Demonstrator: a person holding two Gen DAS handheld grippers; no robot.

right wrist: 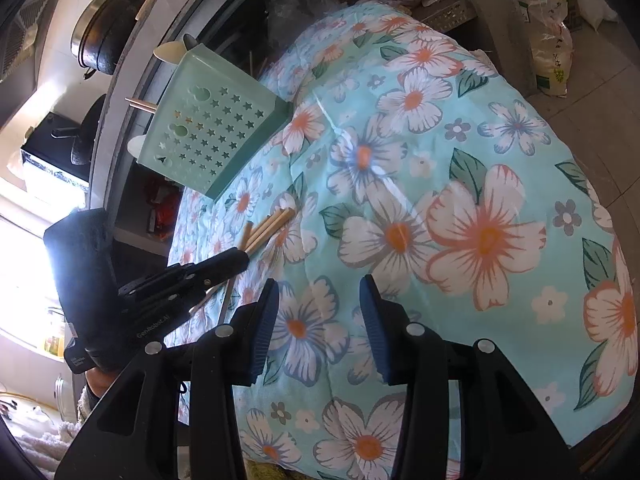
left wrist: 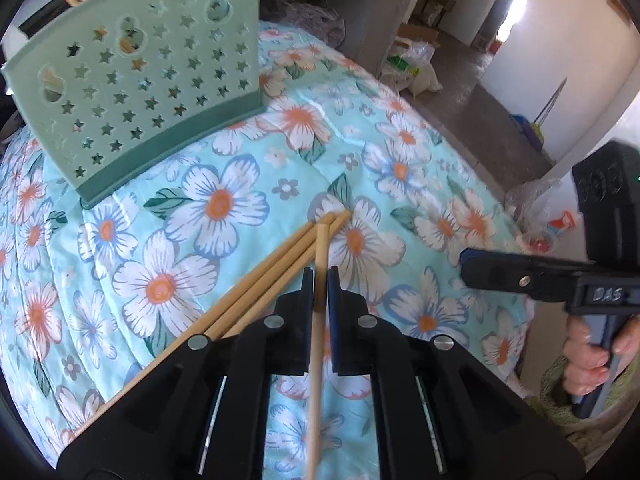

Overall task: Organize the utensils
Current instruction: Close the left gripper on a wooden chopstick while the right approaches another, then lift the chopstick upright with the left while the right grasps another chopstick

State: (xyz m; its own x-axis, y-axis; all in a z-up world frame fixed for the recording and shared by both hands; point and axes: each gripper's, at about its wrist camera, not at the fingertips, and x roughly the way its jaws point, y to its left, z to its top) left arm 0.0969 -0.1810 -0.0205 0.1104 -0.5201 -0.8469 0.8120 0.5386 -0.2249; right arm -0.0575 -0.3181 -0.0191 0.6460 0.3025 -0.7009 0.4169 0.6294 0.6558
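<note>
Left tongs (left wrist: 320,276) narrow, closed on one chopstick (left wrist: 319,320) lying over three others (left wrist: 256,292) on the floral quilt (left wrist: 224,200). Right tongs (right wrist: 318,320) wide, empty. Holder (left wrist: 140,92) well apart, already has sticks. Risks: thin round stick pivots or slips in grip; lifting drags neighbours; soft quilt may tip holder on insertion.

Black grippers (right wrist: 316,328), blue ribbed pads (right wrist: 266,320), silver screws, bare-skinned hand (left wrist: 596,350)
</note>
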